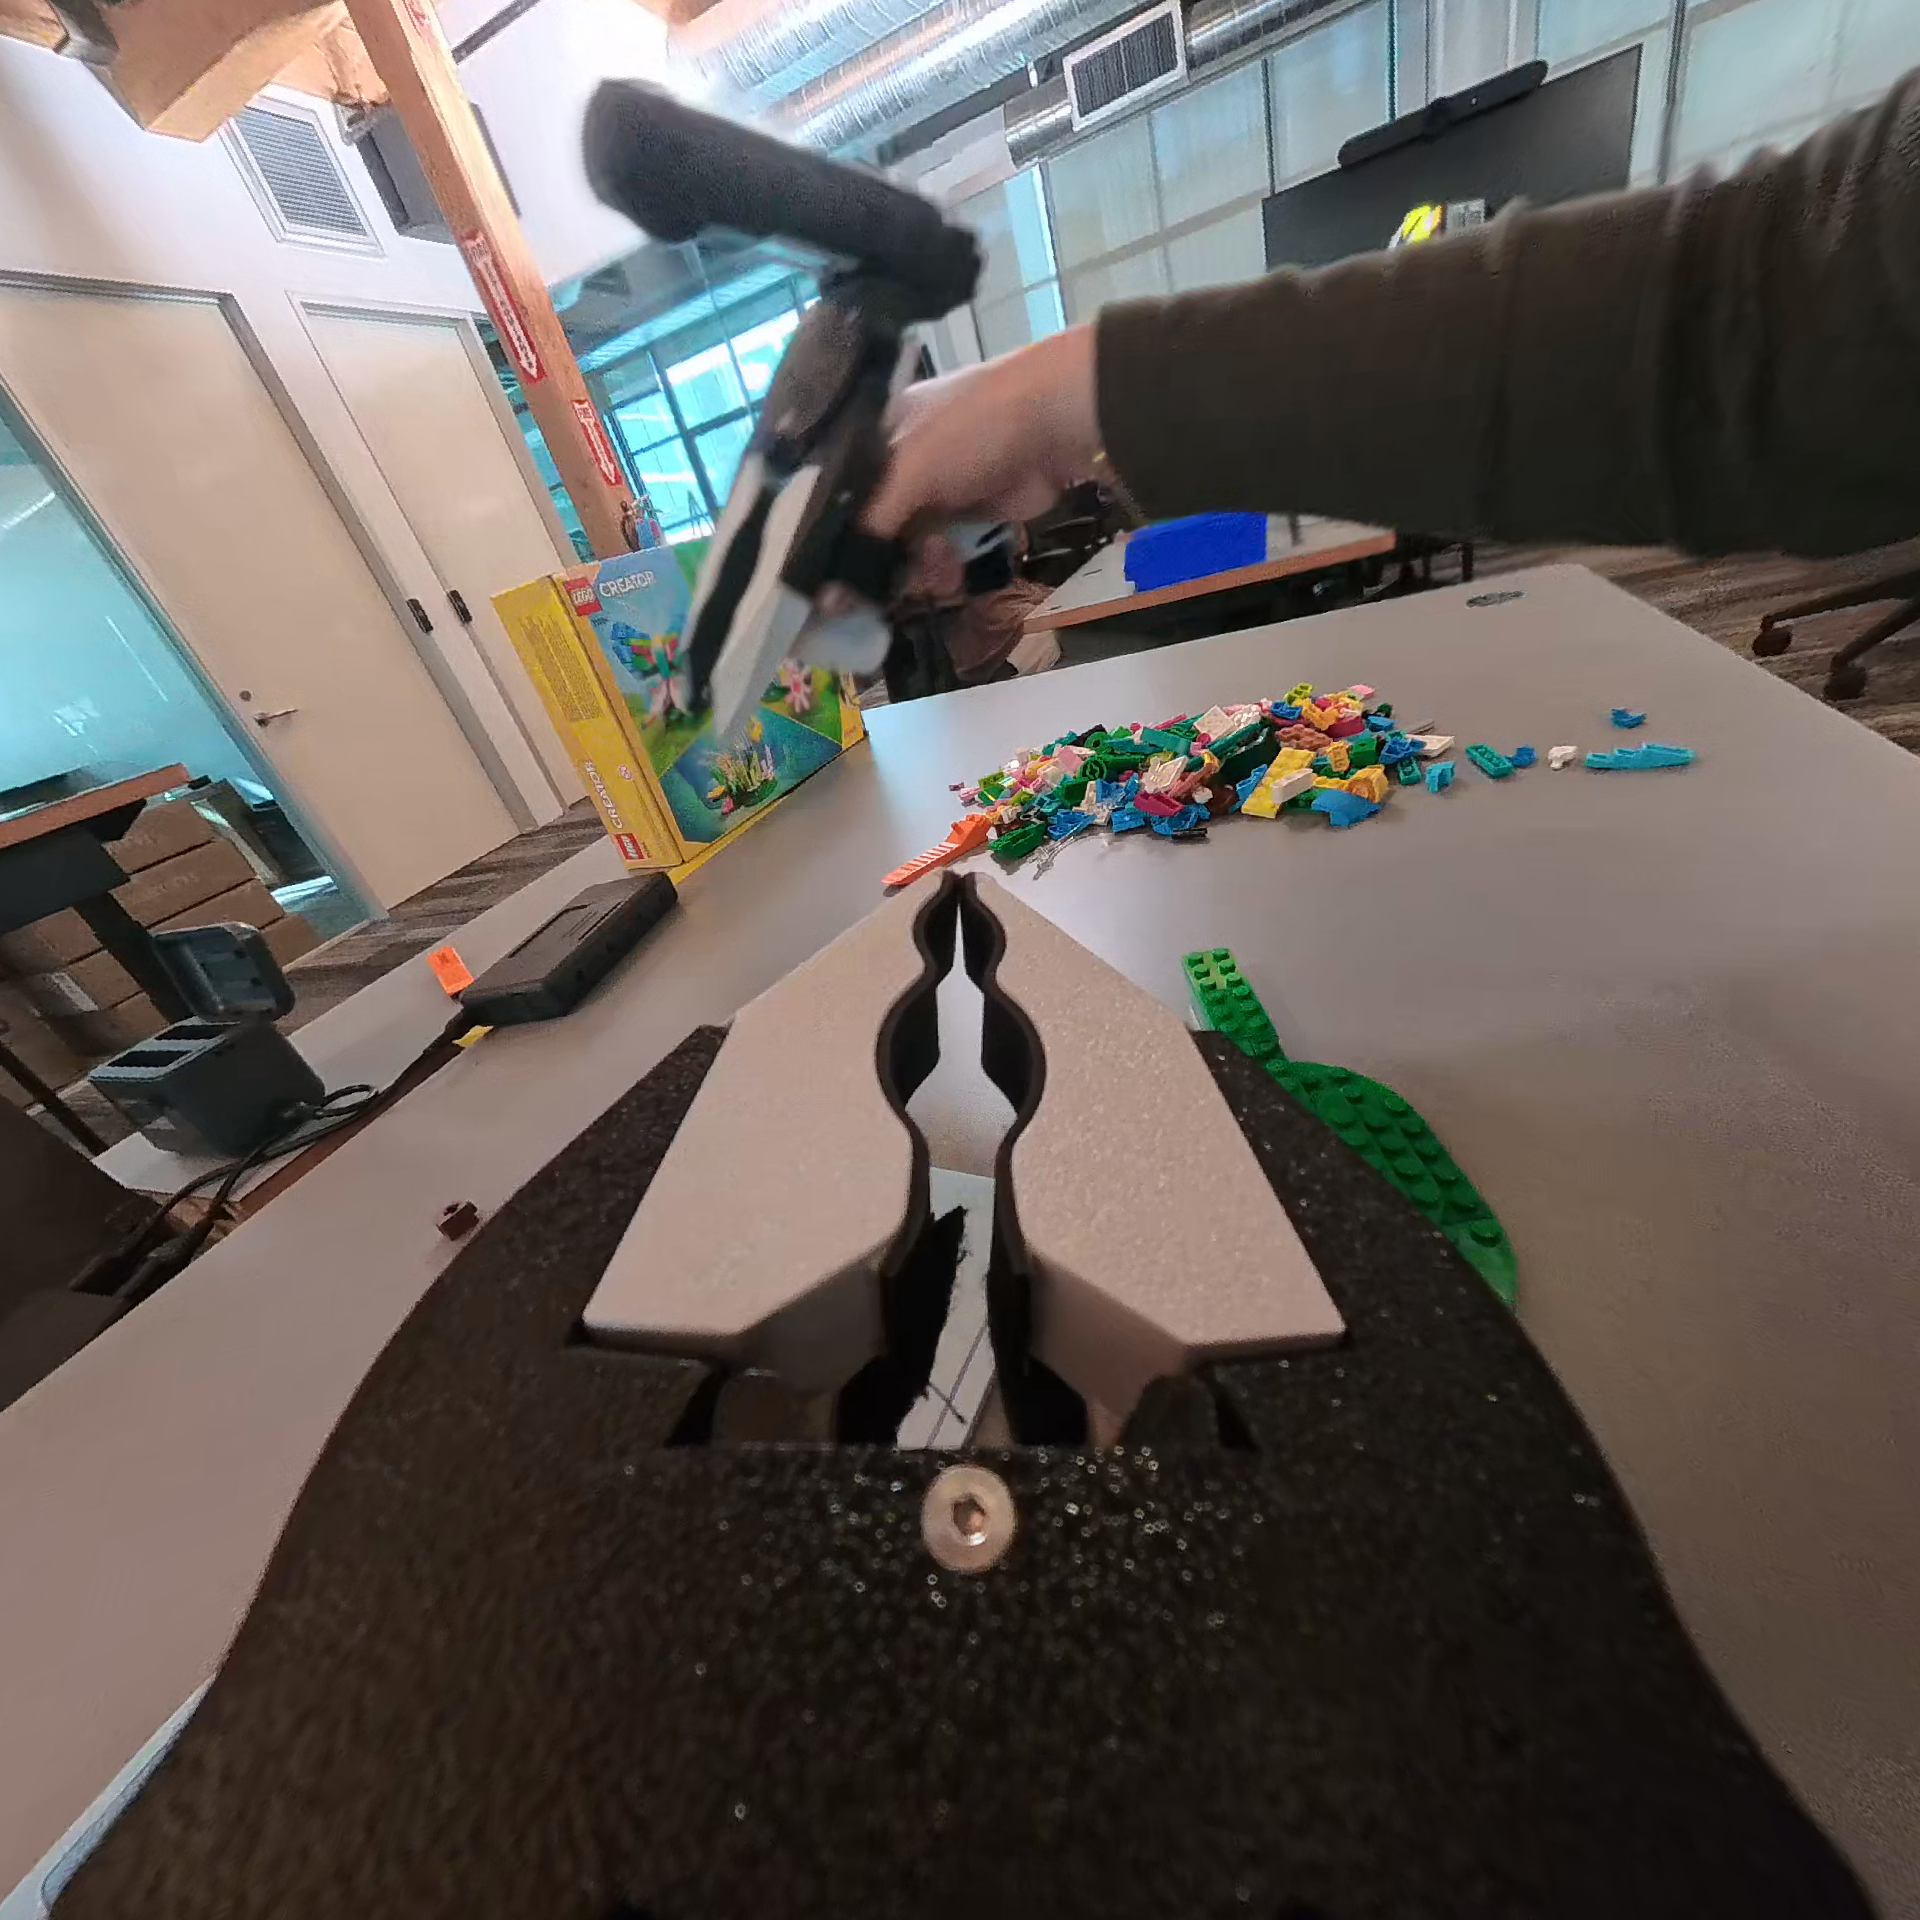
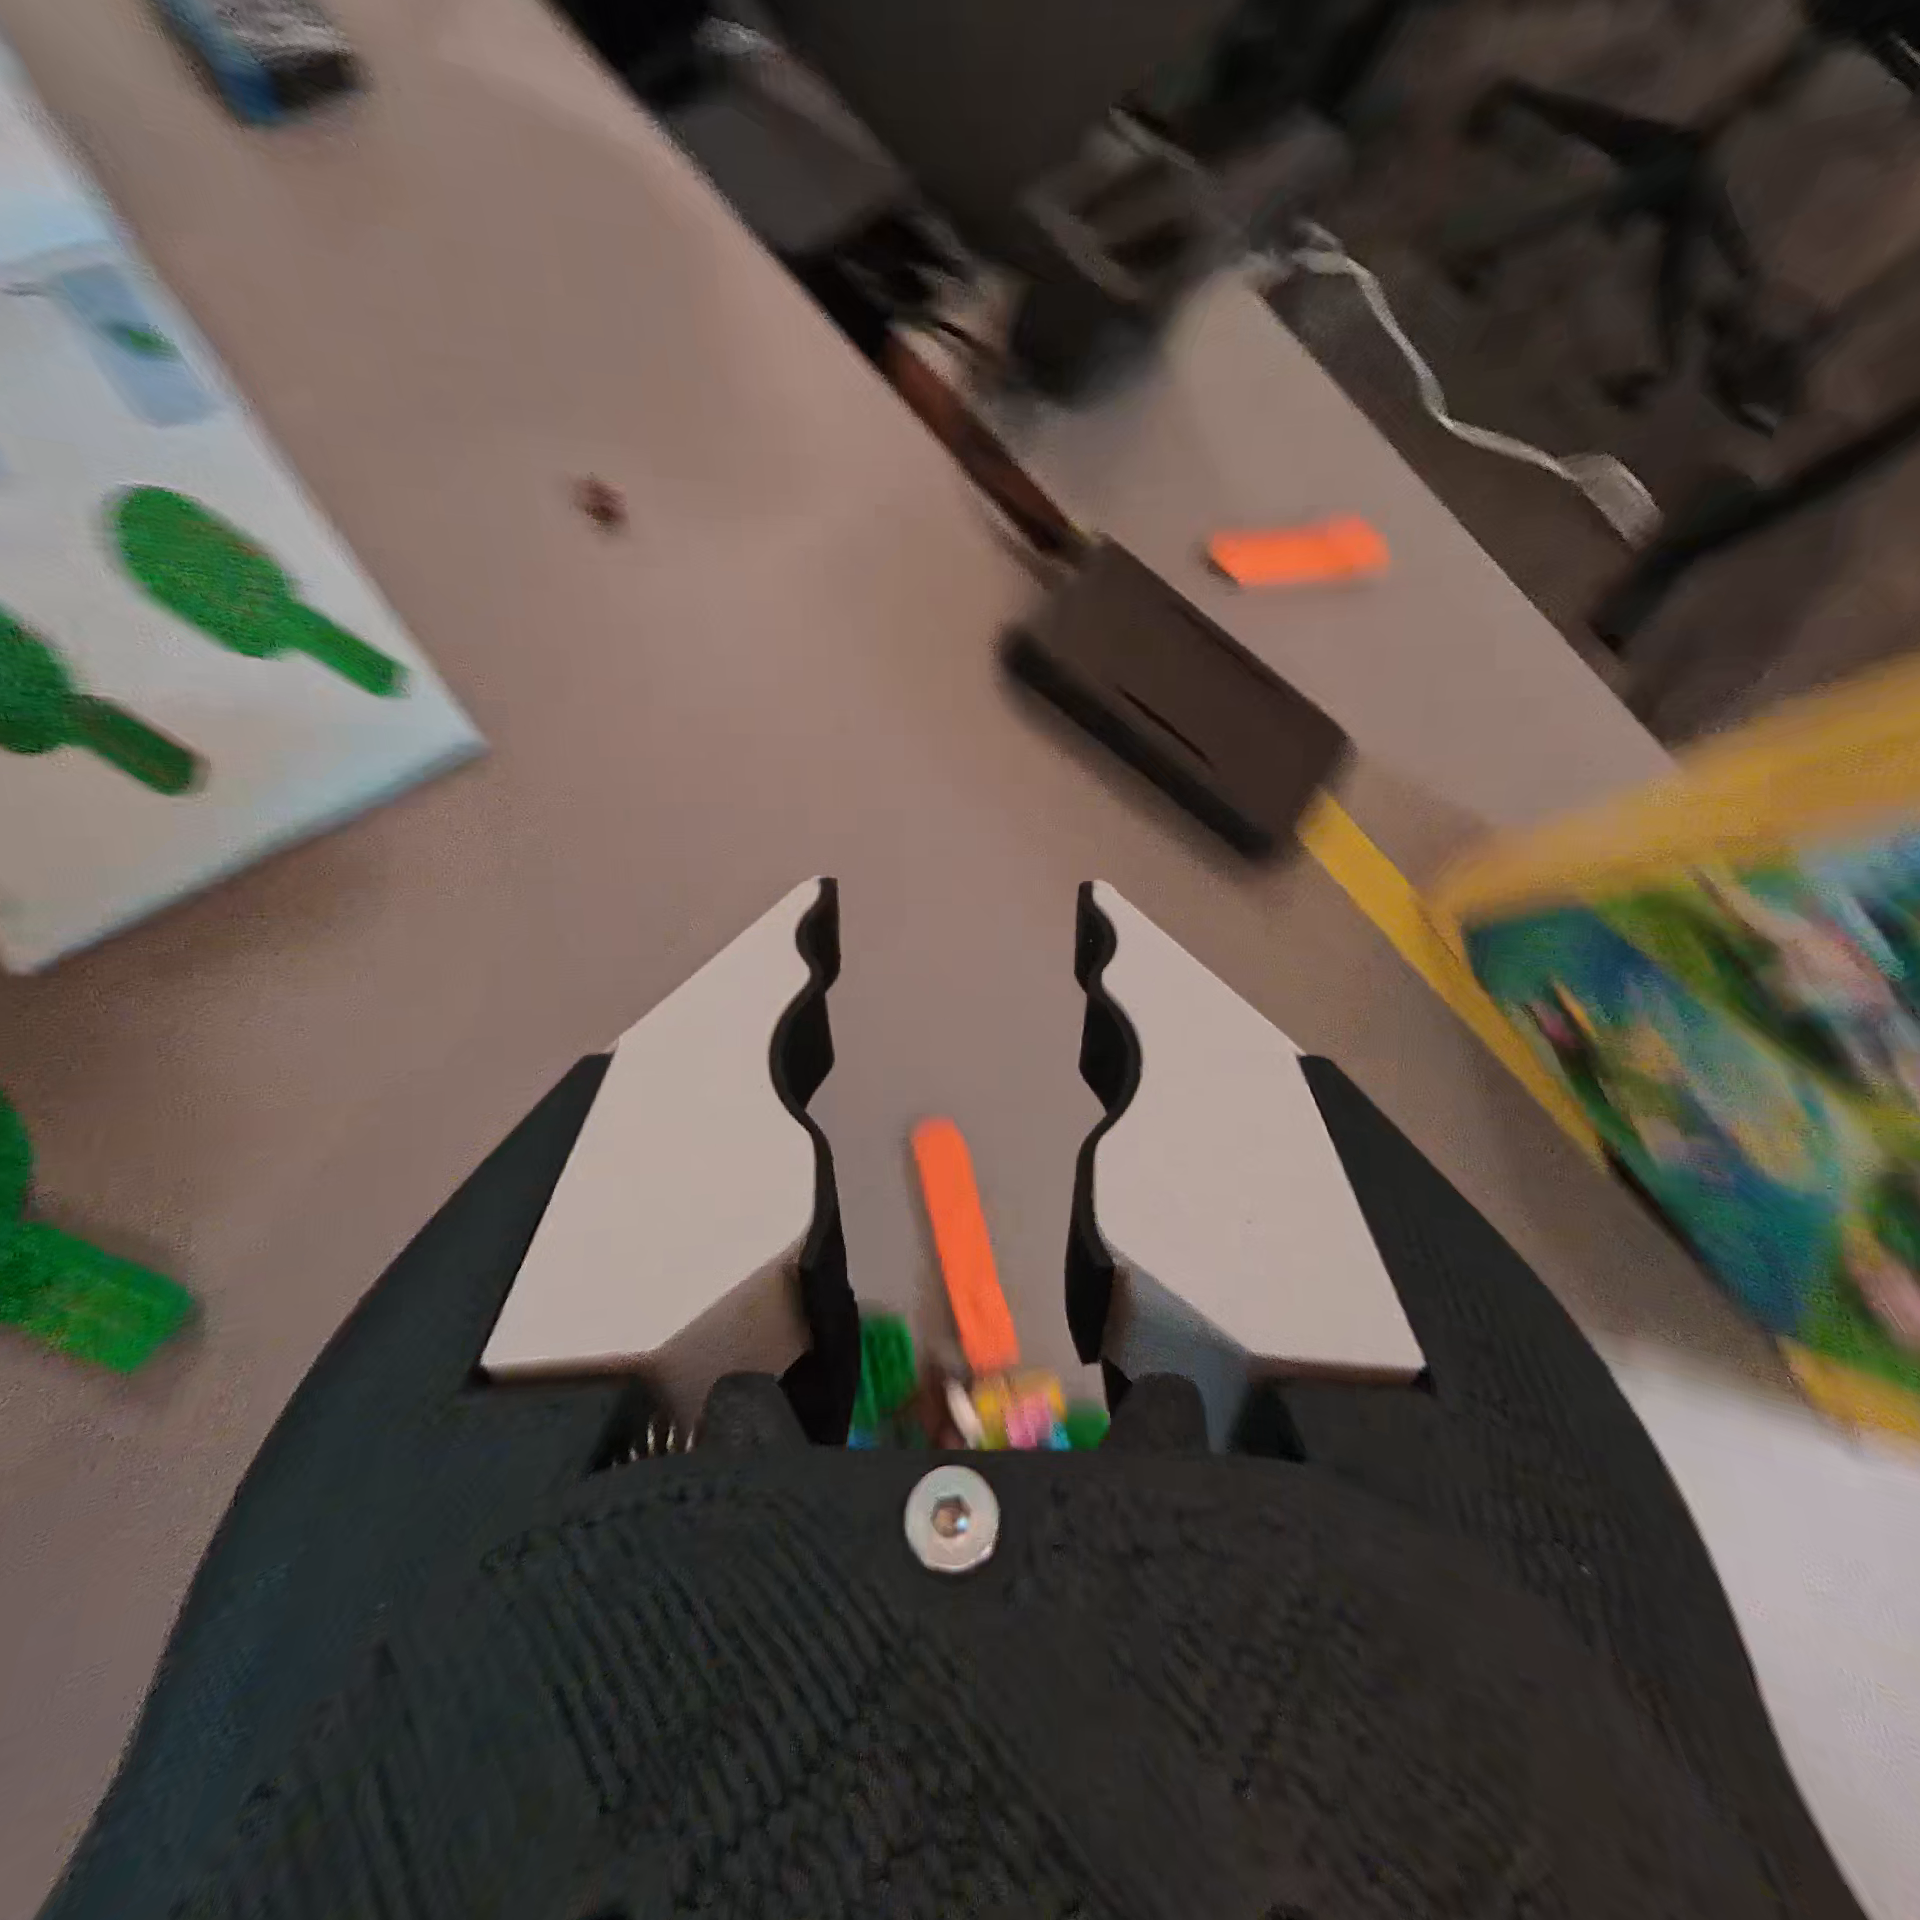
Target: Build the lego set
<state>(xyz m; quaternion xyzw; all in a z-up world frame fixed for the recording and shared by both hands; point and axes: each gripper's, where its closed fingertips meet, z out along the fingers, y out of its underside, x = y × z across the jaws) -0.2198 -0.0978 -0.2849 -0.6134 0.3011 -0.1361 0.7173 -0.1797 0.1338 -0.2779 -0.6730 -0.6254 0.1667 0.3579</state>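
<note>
The heap of small multicoloured plastic lego bricks [image 1: 1195, 769] lies spread on the grey table [image 1: 1558, 1039], probably so single pieces can be picked out. Nearer than the heap, a flat green studded lego plate [image 1: 1361, 1122] sits beside the left gripper [image 1: 958, 896], whose tips are pressed together on nothing. Above the heap's left end, the right gripper [image 2: 954, 900] hangs spread and empty over a long orange plastic brick separator [image 2: 961, 1247].

White doors [image 1: 416, 582], a timber post [image 1: 488, 270], glass walls [image 1: 1164, 197], grey table [image 1: 1558, 1039], and patterned carpet.
</note>
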